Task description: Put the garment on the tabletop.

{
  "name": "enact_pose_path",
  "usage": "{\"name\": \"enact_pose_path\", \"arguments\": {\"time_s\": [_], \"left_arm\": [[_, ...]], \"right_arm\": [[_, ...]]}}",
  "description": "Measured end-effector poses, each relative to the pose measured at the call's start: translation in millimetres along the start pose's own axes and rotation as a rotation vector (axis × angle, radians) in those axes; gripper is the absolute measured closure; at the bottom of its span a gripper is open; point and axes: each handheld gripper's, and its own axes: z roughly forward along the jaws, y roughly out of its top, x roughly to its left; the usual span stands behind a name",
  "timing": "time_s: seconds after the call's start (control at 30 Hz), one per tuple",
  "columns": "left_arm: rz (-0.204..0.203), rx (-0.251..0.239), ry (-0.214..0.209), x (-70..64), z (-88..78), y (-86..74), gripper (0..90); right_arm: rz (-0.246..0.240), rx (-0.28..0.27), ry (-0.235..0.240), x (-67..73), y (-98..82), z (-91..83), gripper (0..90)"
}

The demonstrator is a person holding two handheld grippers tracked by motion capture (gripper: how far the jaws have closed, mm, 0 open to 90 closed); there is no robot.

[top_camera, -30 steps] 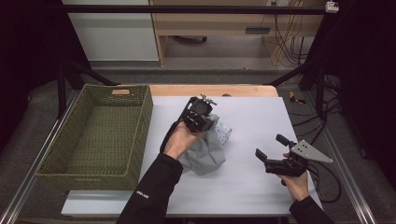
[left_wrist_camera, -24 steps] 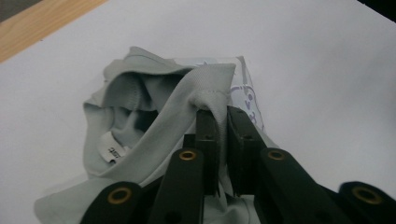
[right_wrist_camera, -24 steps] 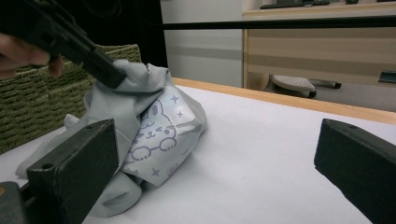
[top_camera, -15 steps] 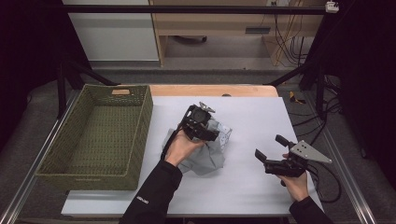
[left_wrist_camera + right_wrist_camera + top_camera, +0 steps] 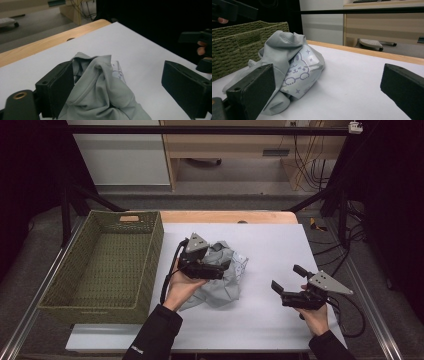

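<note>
A crumpled grey garment with a pale cartoon print lies heaped on the white table, a little left of the middle. My left gripper hovers over the heap's top, its jaws pointing right. Its jaws have just been opening and now stand wide in the left gripper view; the cloth bulges up between them, beside the left jaw, with no pad pressing on it. My right gripper is held low at the table's right, open on nothing, and faces the garment across bare table.
A green woven basket stands along the table's left side, its inside bare; its wall rises behind the garment. A wooden strip runs along the far edge. A black cable trails from the right gripper.
The left gripper has let go of the garment's top, opened its jaws wide and drawn back toward the person. The cloth has settled into a lower heap. The right gripper stayed still.
</note>
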Motion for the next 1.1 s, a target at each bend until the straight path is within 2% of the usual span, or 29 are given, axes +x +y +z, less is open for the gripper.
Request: {"name": "enact_pose_path", "arguments": {"time_s": [0.1, 0.23, 0.43, 0.5, 0.73, 0.77, 0.9, 1.03, 1.1], "left_arm": [[-0.011, -0.067, -0.021, 0.4, -8.3, -13.8, 8.5], [-0.012, -0.135, -0.027, 0.0, -17.9, -28.9, 8.2], [0.007, -0.201, 0.001, 0.1, -29.0, -51.7, 6.3], [0.012, -0.211, 0.009, 0.8, -30.6, -59.2, 6.0], [-0.022, -0.249, 0.0, 7.0, -35.7, -81.9, 5.3], [-0.025, -0.246, -0.002, 7.4, -36.7, -84.0, 5.3], [-0.021, -0.25, 0.017, 9.0, -41.3, -93.2, 4.7], [-0.04, -0.259, 0.022, 11.2, -45.9, -100.1, 4.7], [-0.031, -0.257, 0.039, 11.4, -47.7, -101.1, 4.7]], "right_arm": [[0.001, 0.0, 0.004, 0.1, -0.2, -0.2, 0.4], [0.002, -0.002, 0.002, 0.0, 0.0, -0.2, 0.4], [0.003, -0.001, 0.008, 0.1, -0.3, -0.6, 0.5], [-0.003, 0.002, 0.007, -0.5, -0.7, -0.8, 0.5], [0.007, 0.005, 0.008, 0.0, -1.1, -1.4, 0.5], [-0.004, 0.001, 0.013, -1.0, -1.5, -1.5, 0.4], [0.008, 0.005, 0.006, -0.5, -1.3, -2.0, 0.4], [0.008, -0.001, 0.005, -2.3, -1.0, -3.3, 0.4], [0.007, -0.001, 0.001, -3.3, -1.3, -3.6, 0.4]]}}
